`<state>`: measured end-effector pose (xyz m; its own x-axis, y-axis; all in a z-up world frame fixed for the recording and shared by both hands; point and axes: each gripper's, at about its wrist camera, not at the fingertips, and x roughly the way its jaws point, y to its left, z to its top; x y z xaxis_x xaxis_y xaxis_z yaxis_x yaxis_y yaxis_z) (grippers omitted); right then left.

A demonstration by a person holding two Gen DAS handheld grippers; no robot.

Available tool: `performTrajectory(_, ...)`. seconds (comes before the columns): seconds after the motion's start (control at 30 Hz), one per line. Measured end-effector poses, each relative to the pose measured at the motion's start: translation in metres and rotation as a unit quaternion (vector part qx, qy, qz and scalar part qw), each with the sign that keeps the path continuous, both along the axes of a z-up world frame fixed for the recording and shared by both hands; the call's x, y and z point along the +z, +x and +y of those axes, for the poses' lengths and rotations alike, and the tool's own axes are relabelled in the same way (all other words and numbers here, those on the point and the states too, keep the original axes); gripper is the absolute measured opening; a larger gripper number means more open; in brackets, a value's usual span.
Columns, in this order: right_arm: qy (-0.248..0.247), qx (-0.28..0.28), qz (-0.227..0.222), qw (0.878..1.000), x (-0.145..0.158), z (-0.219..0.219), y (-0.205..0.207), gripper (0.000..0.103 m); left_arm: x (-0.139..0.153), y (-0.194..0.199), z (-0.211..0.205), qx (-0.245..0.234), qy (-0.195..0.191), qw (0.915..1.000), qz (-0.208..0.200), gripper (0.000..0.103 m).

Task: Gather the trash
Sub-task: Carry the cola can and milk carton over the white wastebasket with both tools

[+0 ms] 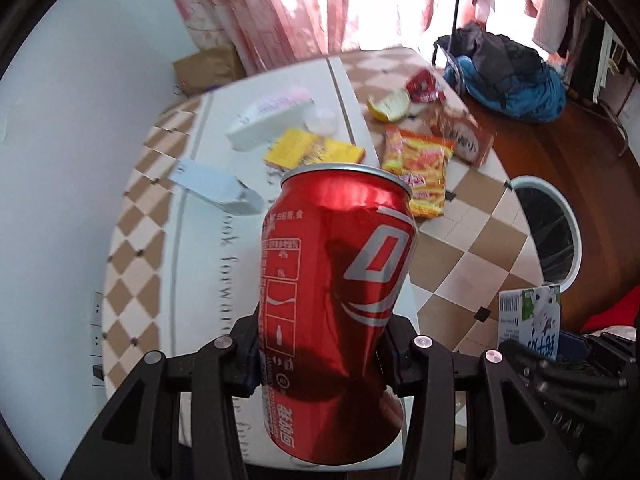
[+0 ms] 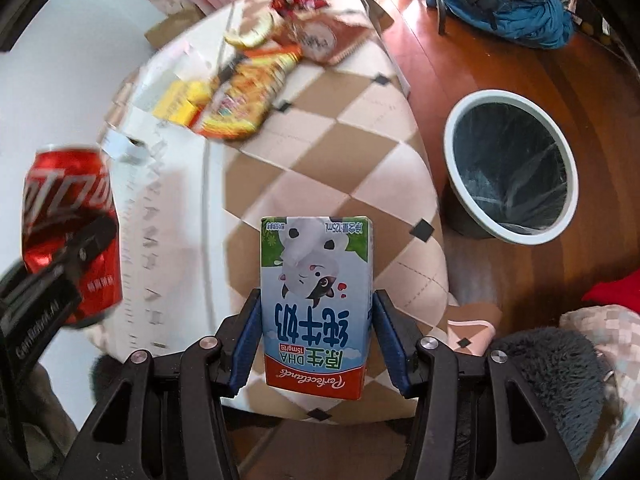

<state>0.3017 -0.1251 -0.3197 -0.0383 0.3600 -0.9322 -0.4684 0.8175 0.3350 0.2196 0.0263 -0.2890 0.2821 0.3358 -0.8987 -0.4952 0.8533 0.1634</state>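
Note:
My left gripper [image 1: 320, 364] is shut on a dented red cola can [image 1: 336, 300], held upright above the checkered table [image 1: 472, 248]. My right gripper [image 2: 316, 340] is shut on a small milk carton [image 2: 316, 300], upside down, blue pads pressing its sides. The can [image 2: 68, 220] shows at the left of the right wrist view; the carton [image 1: 528, 320] shows at the right of the left wrist view. A round bin [image 2: 512, 164] with a dark liner stands on the wooden floor to the right of the table. On the table lie an orange snack wrapper [image 1: 420, 168], a yellow packet [image 1: 316, 150] and a fruit peel [image 1: 390, 106].
A white tissue box [image 1: 268, 118], a flat white carton [image 1: 216, 188], a red wrapper [image 1: 424, 84] and a brown box [image 1: 464, 136] lie farther back on the table. A chair with blue and black clothes [image 1: 504, 76] stands beyond. A white wall [image 1: 60, 180] runs along the left.

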Motion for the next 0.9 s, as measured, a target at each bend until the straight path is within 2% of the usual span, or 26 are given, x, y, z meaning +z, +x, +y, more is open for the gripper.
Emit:
performTrajectory(0.17, 0.048, -0.012, -0.026, 0.998, 0.046, -0.013, 0.013, 0.055, 0.041, -0.004, -0.012, -0.001, 0.012, 0.9994, -0.032, 0.042)
performTrajectory(0.27, 0.07, -0.025, -0.047, 0.996, 0.075, -0.031, 0.03, 0.055, 0.061, 0.006, -0.021, -0.014, 0.01, 0.9982, -0.058, 0.042)
performTrajectory(0.4, 0.096, -0.061, -0.081, 0.99, 0.115, -0.079, 0.063, 0.055, 0.087, 0.032, -0.048, -0.044, 0.002, 0.995, -0.09, 0.042)
performTrajectory(0.5, 0.099, -0.089, -0.096, 0.986, 0.129, -0.118, 0.091, 0.055, 0.094, 0.067, -0.074, -0.077, -0.021, 0.9913, -0.105, 0.042)
performTrajectory(0.6, 0.08, -0.115, -0.105, 0.985, 0.124, -0.154, 0.118, 0.055, 0.082, 0.114, -0.103, -0.112, -0.046, 0.9873, -0.103, 0.042)
performTrajectory(0.7, 0.054, -0.141, -0.096, 0.984, 0.1, -0.188, 0.148, 0.055, 0.055, 0.162, -0.132, -0.141, -0.092, 0.9816, -0.09, 0.042)
performTrajectory(0.9, 0.012, -0.168, -0.041, 0.985, 0.019, -0.225, 0.207, 0.055, -0.021, 0.243, -0.17, -0.163, -0.165, 0.9722, -0.031, 0.043)
